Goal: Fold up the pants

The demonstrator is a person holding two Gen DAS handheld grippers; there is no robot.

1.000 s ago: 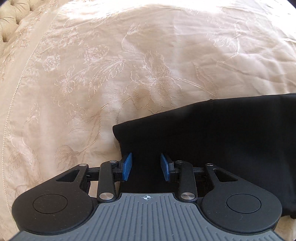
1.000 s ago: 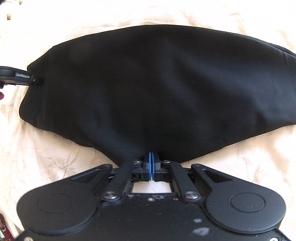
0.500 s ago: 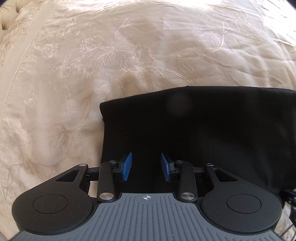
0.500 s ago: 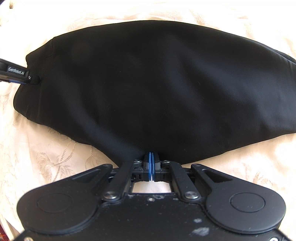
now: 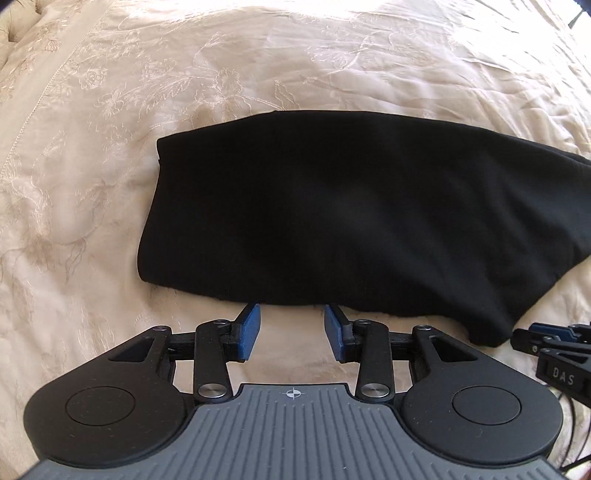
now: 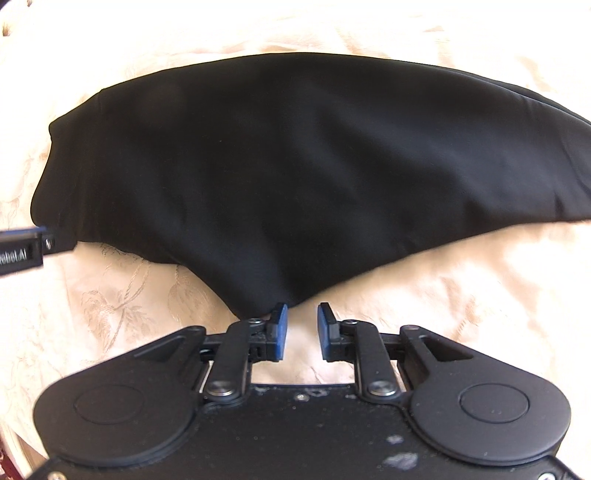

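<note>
Left wrist view: black pants (image 5: 351, 214) lie folded flat on cream embroidered bedspread (image 5: 184, 74), whole left end visible. Left gripper (image 5: 291, 332) jaws parted, nothing between blue pads, tips just short of pants' near edge. Right gripper's tip (image 5: 546, 343) enters at right edge, beside pants corner.

Right wrist view: right gripper (image 6: 300, 328) jaws parted, empty, left finger at pants' (image 6: 295, 166) near point. Pants' right end runs out of frame. Tufted upholstery (image 5: 14, 29) at upper left corner.
</note>
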